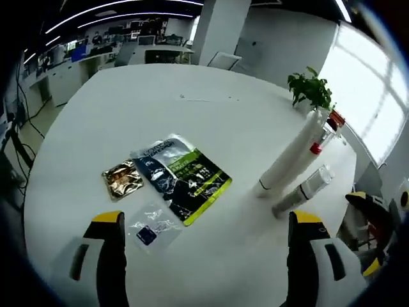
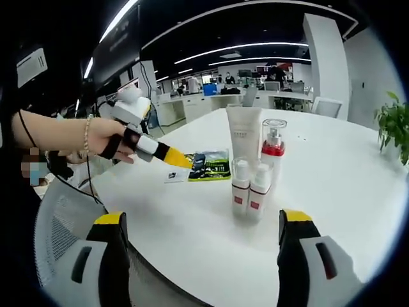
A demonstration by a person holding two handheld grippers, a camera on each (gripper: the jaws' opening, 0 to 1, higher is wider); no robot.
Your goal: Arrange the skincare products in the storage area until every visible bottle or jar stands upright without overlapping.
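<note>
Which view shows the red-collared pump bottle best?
The right gripper view: the pump bottle stands upright and near centre, beside the white tube and behind two small bottles. In the left gripper view it is distorted at the edge, mostly hidden behind the tube.

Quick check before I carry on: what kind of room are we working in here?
Most likely an open-plan office. A large white table holds the skincare bottles, rows of desks with monitors fill the background under strip ceiling lights, and a mesh office chair sits close by.
</note>
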